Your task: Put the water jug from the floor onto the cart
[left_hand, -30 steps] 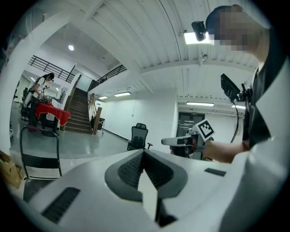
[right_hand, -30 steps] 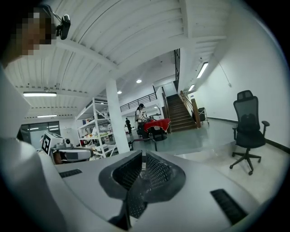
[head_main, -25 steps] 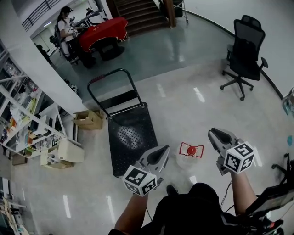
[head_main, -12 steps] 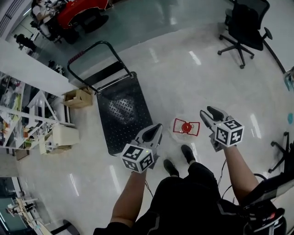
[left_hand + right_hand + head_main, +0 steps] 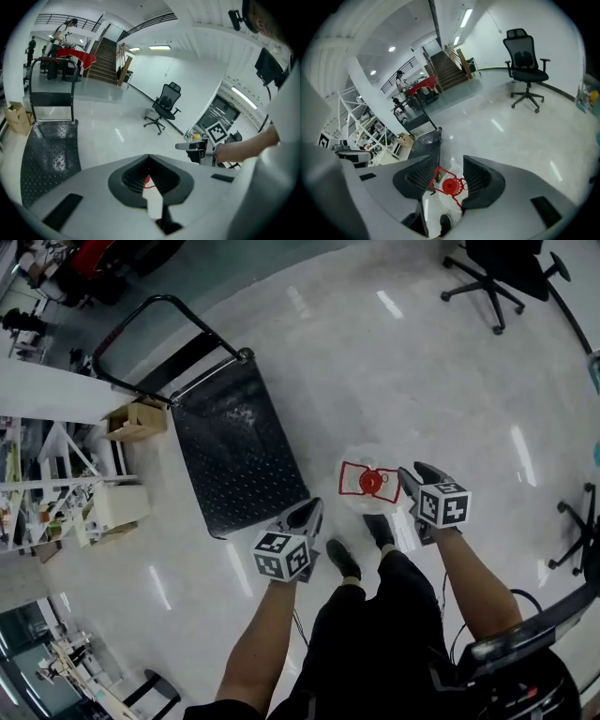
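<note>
The clear water jug (image 5: 370, 486), with its red cap and red handle, stands on the pale floor just ahead of the person's shoes. To its left lies the black flat cart (image 5: 234, 442), its handle bar (image 5: 141, 320) at the far end. My right gripper (image 5: 414, 472) is low beside the jug's right side. Its jaws have just been opening and stand wide; the red cap (image 5: 450, 186) shows in their gap (image 5: 449, 161), and the pads are not touching it. My left gripper (image 5: 307, 512) hangs left of the jug near the cart's corner. Its jaw tips (image 5: 149, 157) meet.
A black office chair (image 5: 506, 268) stands at the far right. A cardboard box (image 5: 139, 418) and white shelving (image 5: 56, 474) sit left of the cart. The person's shoes (image 5: 342, 559) are between the grippers. Another chair base (image 5: 572, 540) is at the right edge.
Both grippers have come down toward the floor, nearer the jug. The right gripper's jaws have gone from nearly closed to wide. The head view has tilted further down.
</note>
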`<act>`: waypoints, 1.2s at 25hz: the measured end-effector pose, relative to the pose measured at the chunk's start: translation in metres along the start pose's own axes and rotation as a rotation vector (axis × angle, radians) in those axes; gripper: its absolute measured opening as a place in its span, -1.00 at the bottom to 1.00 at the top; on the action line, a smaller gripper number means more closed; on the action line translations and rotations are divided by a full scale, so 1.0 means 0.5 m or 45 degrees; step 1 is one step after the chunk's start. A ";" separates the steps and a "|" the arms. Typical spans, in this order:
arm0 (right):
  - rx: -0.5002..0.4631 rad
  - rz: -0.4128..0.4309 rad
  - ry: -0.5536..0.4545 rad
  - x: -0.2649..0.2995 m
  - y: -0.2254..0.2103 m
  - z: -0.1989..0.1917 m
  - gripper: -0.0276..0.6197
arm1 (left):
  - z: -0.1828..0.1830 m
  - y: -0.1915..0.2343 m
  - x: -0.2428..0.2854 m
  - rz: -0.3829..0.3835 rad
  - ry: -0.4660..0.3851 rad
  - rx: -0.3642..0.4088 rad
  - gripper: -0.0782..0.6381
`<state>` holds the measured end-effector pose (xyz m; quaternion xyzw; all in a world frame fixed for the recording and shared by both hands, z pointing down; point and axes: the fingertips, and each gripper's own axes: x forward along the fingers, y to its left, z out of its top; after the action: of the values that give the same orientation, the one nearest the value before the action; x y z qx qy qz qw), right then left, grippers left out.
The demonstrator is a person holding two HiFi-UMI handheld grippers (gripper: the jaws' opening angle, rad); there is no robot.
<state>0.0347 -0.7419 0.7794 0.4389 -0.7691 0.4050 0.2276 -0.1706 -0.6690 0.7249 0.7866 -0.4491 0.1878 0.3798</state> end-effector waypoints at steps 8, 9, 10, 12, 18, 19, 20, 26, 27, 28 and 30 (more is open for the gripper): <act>0.162 -0.077 0.253 0.130 -0.108 -0.202 -0.39 | -0.158 0.048 0.130 0.003 0.231 -0.097 -0.78; 0.172 -0.078 0.275 0.140 -0.115 -0.219 -0.39 | -0.170 0.048 0.141 -0.003 0.246 -0.105 -0.78; 0.178 -0.079 0.296 0.151 -0.121 -0.235 -0.39 | -0.179 0.049 0.150 -0.008 0.255 -0.118 -0.78; 0.183 -0.087 0.331 0.172 -0.131 -0.261 -0.39 | -0.193 0.055 0.162 -0.006 0.253 -0.163 -0.78; 0.234 -0.119 0.395 0.221 -0.163 -0.316 -0.39 | -0.253 0.068 0.178 0.020 0.307 -0.225 -0.78; 0.233 -0.124 0.405 0.229 -0.168 -0.322 -0.39 | -0.259 0.071 0.178 0.023 0.313 -0.237 -0.78; 0.232 -0.130 0.409 0.235 -0.174 -0.324 -0.39 | -0.263 0.073 0.177 0.026 0.317 -0.248 -0.78; 0.237 -0.117 0.457 0.263 -0.172 -0.348 -0.39 | -0.273 0.088 0.161 0.040 0.308 -0.270 -0.78; 0.237 -0.112 0.465 0.267 -0.171 -0.353 -0.40 | -0.274 0.092 0.163 0.044 0.302 -0.276 -0.78; 0.246 -0.107 0.463 0.269 -0.170 -0.355 -0.46 | -0.273 0.094 0.165 0.045 0.297 -0.280 -0.78; 0.274 -0.102 0.444 0.271 -0.168 -0.351 -0.64 | -0.267 0.090 0.166 0.040 0.284 -0.278 -0.78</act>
<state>0.0370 -0.6880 1.0103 0.4140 -0.6523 0.5455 0.3249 -0.1592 -0.6275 0.8826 0.7078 -0.4342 0.2301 0.5075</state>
